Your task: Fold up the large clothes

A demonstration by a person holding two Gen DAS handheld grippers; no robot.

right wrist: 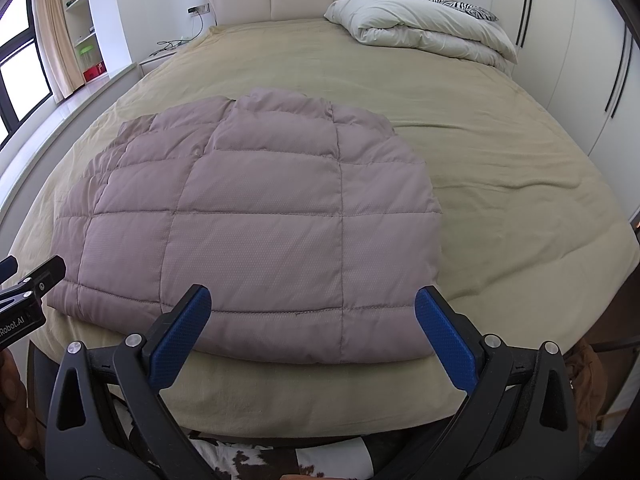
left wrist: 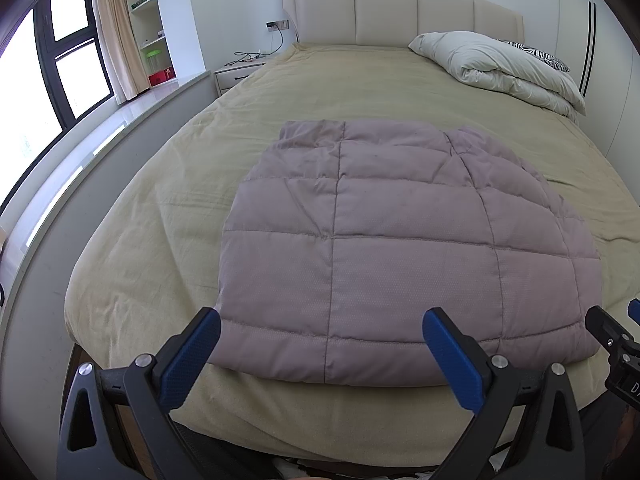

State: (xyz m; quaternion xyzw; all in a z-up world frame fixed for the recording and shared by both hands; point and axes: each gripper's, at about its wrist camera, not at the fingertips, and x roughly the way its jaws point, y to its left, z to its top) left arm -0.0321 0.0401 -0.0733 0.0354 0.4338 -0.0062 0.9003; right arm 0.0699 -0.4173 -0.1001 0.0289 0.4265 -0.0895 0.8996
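Grippers first: we see the left gripper (left wrist: 322, 320), black frame with blue textured pads, jaws spread wide, nothing between them. Same for the right gripper (right wrist: 312, 298), spread wide and empty. Both hang over the near edge of the bed, not touching fabric as far as we can tell.

We see the mauve quilted puffer garment (left wrist: 400, 232) lying folded and flat on the beige bed cover (left wrist: 280, 92), close to the near edge, its stitched hem nearest us. In the right wrist view the garment (right wrist: 256, 216) sits left of centre, with the left gripper's tip just off its near left corner.

Far right corner of the bed: we note a bundled white duvet (left wrist: 500, 64) with a zebra-print pillow (left wrist: 540, 56) behind it. A cream padded headboard (left wrist: 400, 8) stands against the wall. Left side has a white nightstand (left wrist: 232, 76) with cables, white shelves (left wrist: 148, 20), a beige curtain (left wrist: 116, 28) and a dark-framed window (left wrist: 64, 52).
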